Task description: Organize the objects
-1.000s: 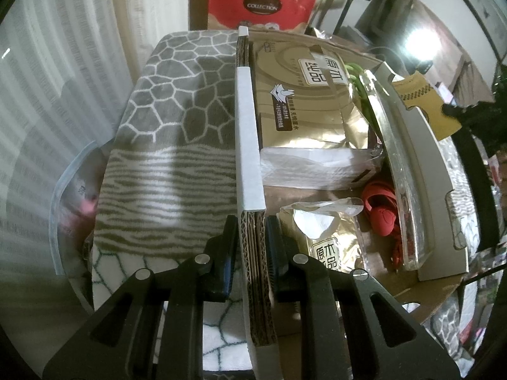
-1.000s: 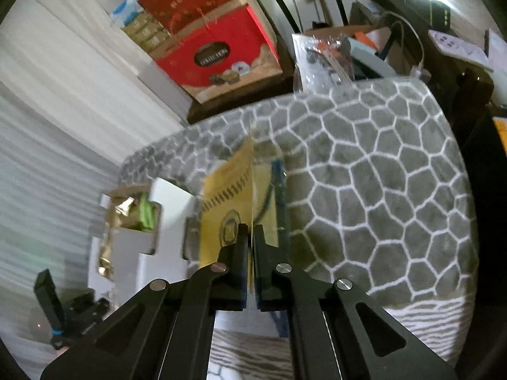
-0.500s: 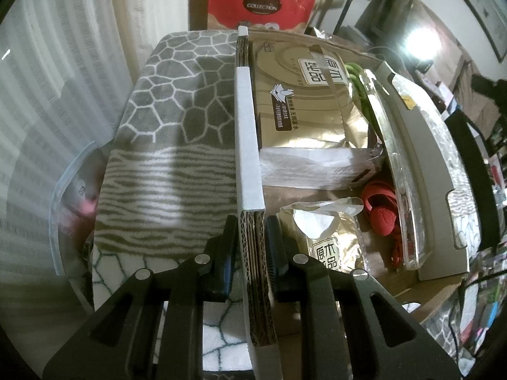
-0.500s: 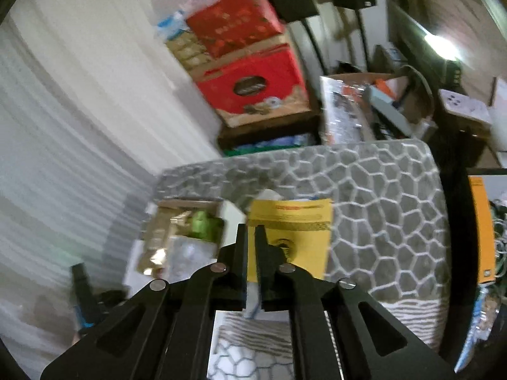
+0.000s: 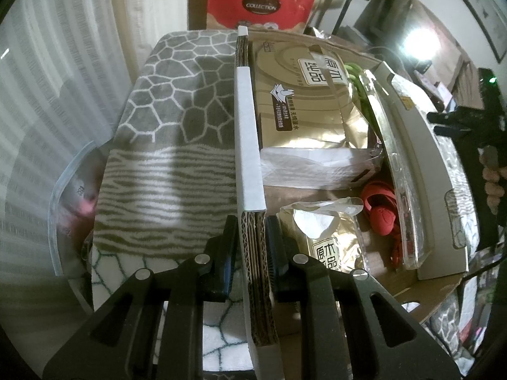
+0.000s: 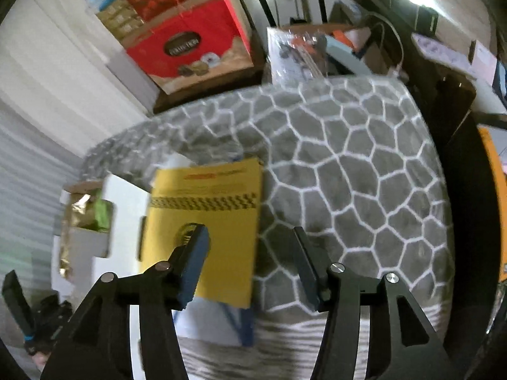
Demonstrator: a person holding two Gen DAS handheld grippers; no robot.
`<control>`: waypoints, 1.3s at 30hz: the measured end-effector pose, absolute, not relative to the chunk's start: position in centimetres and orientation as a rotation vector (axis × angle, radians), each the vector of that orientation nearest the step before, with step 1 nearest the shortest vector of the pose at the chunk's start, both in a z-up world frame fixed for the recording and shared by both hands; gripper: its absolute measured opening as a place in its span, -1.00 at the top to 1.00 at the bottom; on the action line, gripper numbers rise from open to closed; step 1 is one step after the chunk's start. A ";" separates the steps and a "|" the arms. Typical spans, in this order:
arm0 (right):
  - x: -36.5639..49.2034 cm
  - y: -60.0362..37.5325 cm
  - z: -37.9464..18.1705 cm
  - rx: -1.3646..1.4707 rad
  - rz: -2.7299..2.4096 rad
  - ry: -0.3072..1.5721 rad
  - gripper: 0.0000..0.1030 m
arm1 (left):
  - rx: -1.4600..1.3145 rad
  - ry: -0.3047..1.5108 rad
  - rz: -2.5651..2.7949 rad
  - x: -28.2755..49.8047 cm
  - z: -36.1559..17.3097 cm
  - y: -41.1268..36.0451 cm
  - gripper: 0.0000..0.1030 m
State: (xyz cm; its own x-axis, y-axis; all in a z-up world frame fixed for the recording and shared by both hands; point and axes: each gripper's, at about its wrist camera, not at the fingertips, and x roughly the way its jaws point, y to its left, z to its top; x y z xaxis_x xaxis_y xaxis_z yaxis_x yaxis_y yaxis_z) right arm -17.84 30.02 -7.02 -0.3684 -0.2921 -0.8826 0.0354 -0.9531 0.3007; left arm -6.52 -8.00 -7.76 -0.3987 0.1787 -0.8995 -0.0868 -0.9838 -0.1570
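Note:
In the left wrist view my left gripper [image 5: 252, 224] is shut on the corrugated side wall [image 5: 250, 145] of an open cardboard box. Inside lie a large gold tissue pack [image 5: 304, 101], a smaller gold pack [image 5: 326, 237], a red item [image 5: 380, 205] and a clear plastic case [image 5: 399, 171]. In the right wrist view my right gripper [image 6: 250, 232] hangs over a yellow booklet [image 6: 209, 221]; its jaws are opening and the pads touch nothing. The booklet lies flat, partly on the white box flap [image 6: 126, 196] and partly on white paper [image 6: 215, 319].
The box stands on a grey blanket with a white honeycomb pattern [image 6: 348, 174]. Red gift boxes [image 6: 190, 41] are stacked behind it by the white curtain. A person's hand [image 5: 492, 177] holds the other gripper at the right edge of the left wrist view. Dark furniture stands to the right.
The right gripper was shut on the yellow booklet held edge-on; the booklet has since come down flat by the box and the jaws have spread off it. The left gripper has not moved.

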 end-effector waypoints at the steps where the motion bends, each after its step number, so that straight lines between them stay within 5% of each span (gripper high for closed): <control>1: -18.0 30.2 -7.7 1.649 -2.407 -0.355 -0.08 | -1.624 -0.124 2.499 -6.5 -7.8 -8.0 0.71; 12: -17.1 28.4 -9.1 1.595 -2.217 -0.341 -0.03 | -1.626 -0.121 2.504 -6.4 -7.9 -7.8 0.68; 17: -17.4 30.4 -9.3 1.584 -2.161 -0.544 0.37 | -1.625 -0.120 2.503 -6.4 -7.9 -7.7 0.68; 19: -17.2 30.5 -8.9 1.553 -2.113 -0.586 0.71 | -1.626 -0.121 2.504 -6.4 -7.9 -7.7 0.68; 29: -17.3 27.7 -10.1 1.595 -2.085 -0.524 0.66 | -1.627 -0.131 2.496 -6.6 -7.8 -7.7 0.68; 33: -17.0 28.2 -9.2 1.557 -2.160 -0.529 0.92 | -1.627 -0.130 2.496 -6.7 -7.7 -7.7 0.68; 39: -16.3 29.1 -5.4 1.430 -2.243 -0.538 0.97 | -1.626 -0.133 2.496 -6.7 -7.7 -7.8 0.68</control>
State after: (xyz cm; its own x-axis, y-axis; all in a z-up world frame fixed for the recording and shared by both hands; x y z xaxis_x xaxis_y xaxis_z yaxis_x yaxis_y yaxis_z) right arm -16.31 29.15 -5.42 -0.3796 -0.5424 -0.7495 0.1436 -0.8348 0.5314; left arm -6.73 -7.84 -7.73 -0.3963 0.1812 -0.9000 -0.0848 -0.9834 -0.1607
